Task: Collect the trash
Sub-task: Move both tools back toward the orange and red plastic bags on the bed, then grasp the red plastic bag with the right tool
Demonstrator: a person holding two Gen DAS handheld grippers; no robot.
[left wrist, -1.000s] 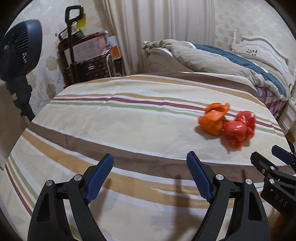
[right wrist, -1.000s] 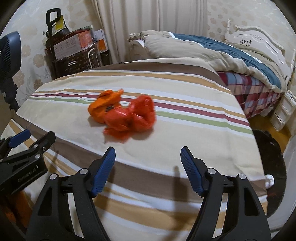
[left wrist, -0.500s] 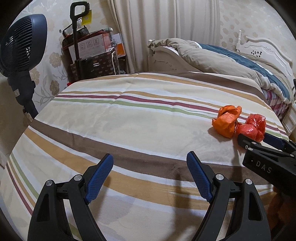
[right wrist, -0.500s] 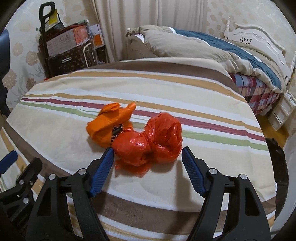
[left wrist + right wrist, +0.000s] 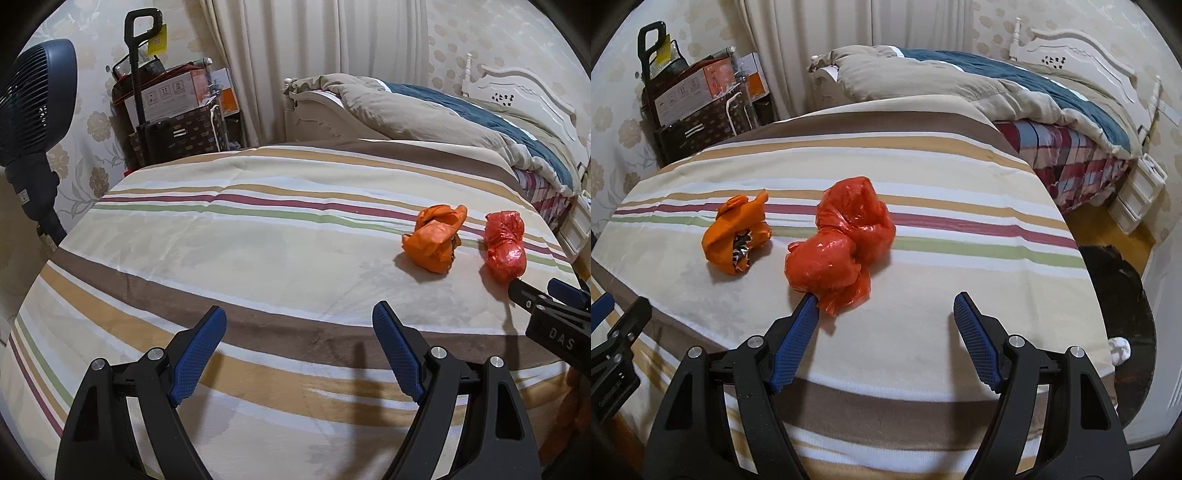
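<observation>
Right gripper [image 5: 882,314] is hanging spread, left finger nudging the red bag [image 5: 842,251]; left gripper [image 5: 299,328] is hovering spread, empty, above the blanket [image 5: 221,251].

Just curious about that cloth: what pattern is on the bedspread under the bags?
Cream bedspread with brown, tan, maroon and green stripes; clearest in the left wrist view.

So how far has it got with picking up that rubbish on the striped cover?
Nothing looks collected yet. The orange bag and the red bag both lie on the striped cover. The right gripper is open, one finger at the red bag's edge; the left gripper is open and empty. Both bags remain.
</observation>
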